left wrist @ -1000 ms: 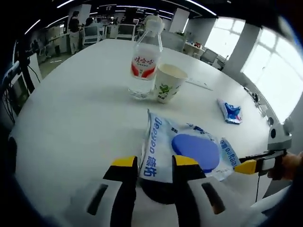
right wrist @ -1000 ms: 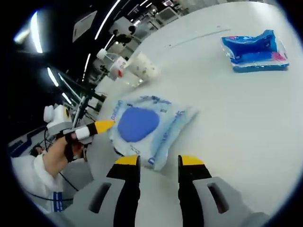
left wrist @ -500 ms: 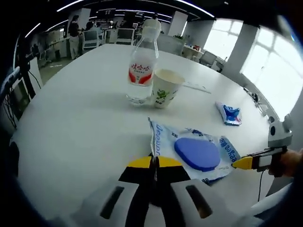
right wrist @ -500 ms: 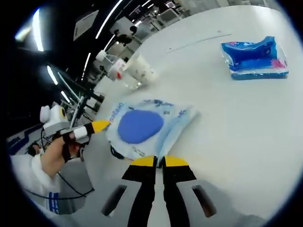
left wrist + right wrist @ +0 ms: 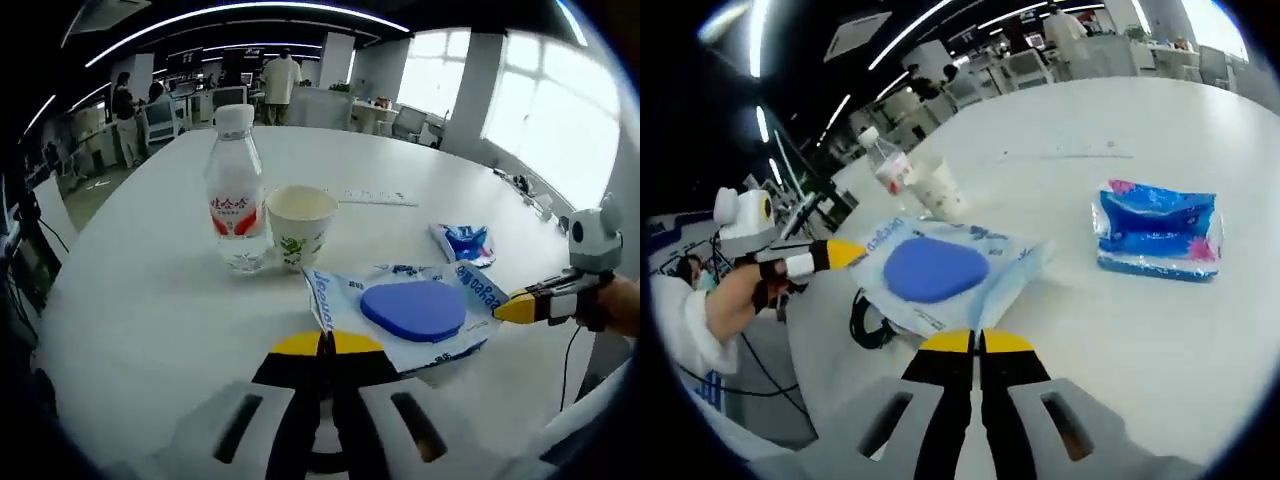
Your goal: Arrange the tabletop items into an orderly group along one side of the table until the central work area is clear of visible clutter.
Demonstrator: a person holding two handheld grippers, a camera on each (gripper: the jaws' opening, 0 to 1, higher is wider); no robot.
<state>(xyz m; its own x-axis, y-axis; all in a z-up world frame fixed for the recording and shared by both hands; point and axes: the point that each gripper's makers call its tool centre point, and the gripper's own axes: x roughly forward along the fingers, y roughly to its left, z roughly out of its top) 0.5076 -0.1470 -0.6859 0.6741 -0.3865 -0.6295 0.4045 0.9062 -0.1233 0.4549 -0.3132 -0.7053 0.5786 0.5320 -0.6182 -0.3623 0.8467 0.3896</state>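
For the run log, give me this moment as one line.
left gripper shut on wipes pack | right gripper shut on wipes pack | bottle and cup beside it | tissue pack apart

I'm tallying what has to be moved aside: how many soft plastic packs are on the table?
2. The large wipes pack with the blue lid is gripped at both ends by the left gripper and right gripper. The small blue pack lies apart, farther along the table.
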